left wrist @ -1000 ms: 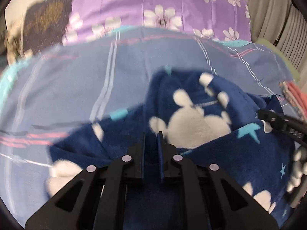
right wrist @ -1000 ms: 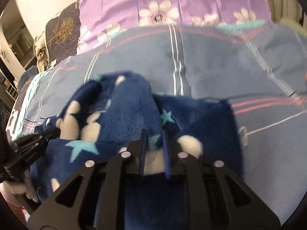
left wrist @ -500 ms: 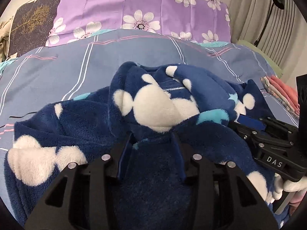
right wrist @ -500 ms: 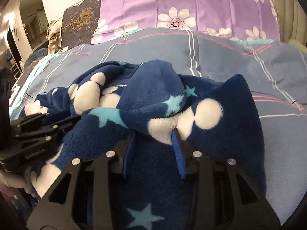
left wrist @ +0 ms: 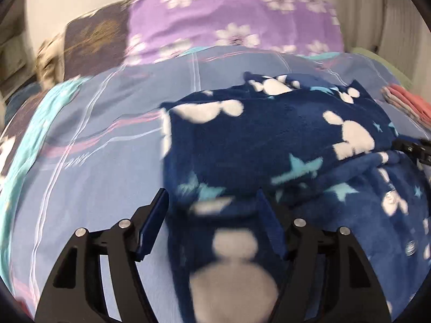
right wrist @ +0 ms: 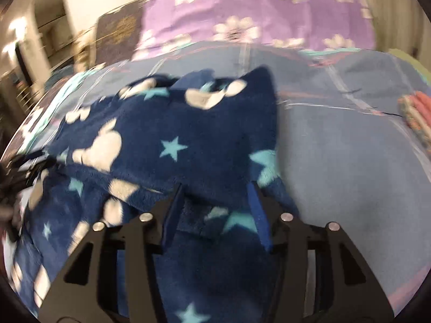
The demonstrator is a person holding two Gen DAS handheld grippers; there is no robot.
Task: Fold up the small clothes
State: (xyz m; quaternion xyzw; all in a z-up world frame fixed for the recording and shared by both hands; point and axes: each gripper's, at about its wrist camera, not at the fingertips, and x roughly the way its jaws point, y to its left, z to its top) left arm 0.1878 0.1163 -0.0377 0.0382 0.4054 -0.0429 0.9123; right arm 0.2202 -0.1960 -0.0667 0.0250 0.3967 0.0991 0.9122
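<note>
A dark blue fleece garment (left wrist: 269,140) with white mouse heads and light blue stars lies on the bed, its upper part folded over toward me; it also shows in the right wrist view (right wrist: 172,140). My left gripper (left wrist: 212,199) is open, its jaws wide apart over the garment's near left edge. My right gripper (right wrist: 215,191) is open over the garment's near right edge. Neither holds cloth. The right gripper's tip (left wrist: 414,148) shows at the right edge of the left wrist view. Both views are blurred.
The bed has a blue-grey striped cover (left wrist: 102,148). A purple flowered pillow (left wrist: 231,18) and a dark pillow (left wrist: 94,37) lie at the head. A stack of pink folded clothes (right wrist: 417,110) sits at the right, also in the left wrist view (left wrist: 404,102).
Both grippers have opened and let go of the garment, then drawn back and up. The lifted fabric now lies folded down flatter on the bed.
</note>
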